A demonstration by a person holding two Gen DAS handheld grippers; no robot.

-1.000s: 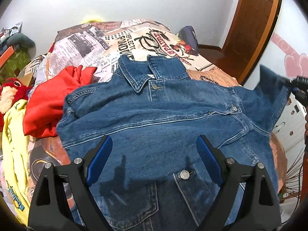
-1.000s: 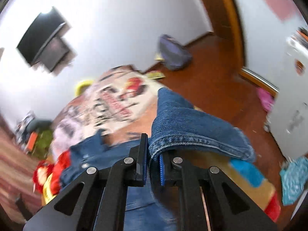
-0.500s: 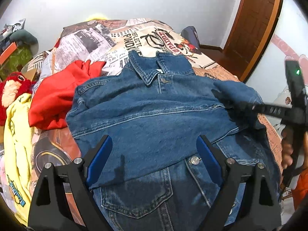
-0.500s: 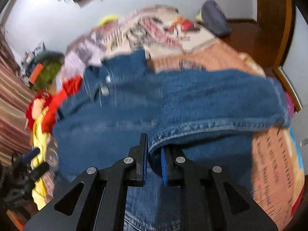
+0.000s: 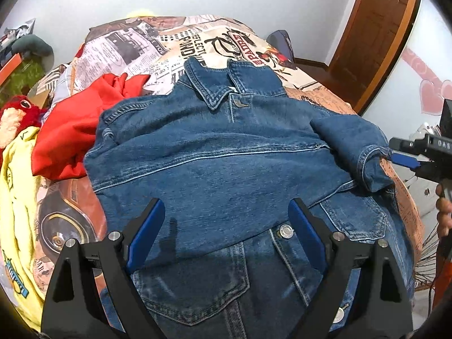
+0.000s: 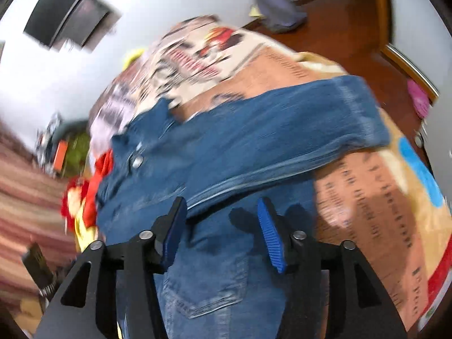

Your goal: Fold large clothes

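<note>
A blue denim jacket [image 5: 226, 152] lies front up on the bed, collar at the far end. Its right sleeve [image 5: 350, 144] is folded inward across the chest, cuff near the bed's right edge. My left gripper [image 5: 226, 234] hovers open over the jacket's lower front with nothing between its fingers. My right gripper [image 5: 395, 151] shows at the right edge, just off the cuff. In the right wrist view the right gripper [image 6: 221, 234] has its jaws opening above the jacket [image 6: 226, 268]. The sleeve [image 6: 296, 130] lies ahead of it, and the pads press on nothing.
A red garment [image 5: 70, 130], a yellow garment [image 5: 17, 197] and a red plush toy [image 5: 14, 115] lie along the bed's left side. The printed bed cover [image 5: 197, 36] stretches beyond the collar. A wooden door [image 5: 378, 28] stands at the right. A person's hand [image 5: 445, 212] is at the right edge.
The right gripper brought the sleeve down and across onto the jacket, then its jaws parted and released it. The left gripper stayed open and still.
</note>
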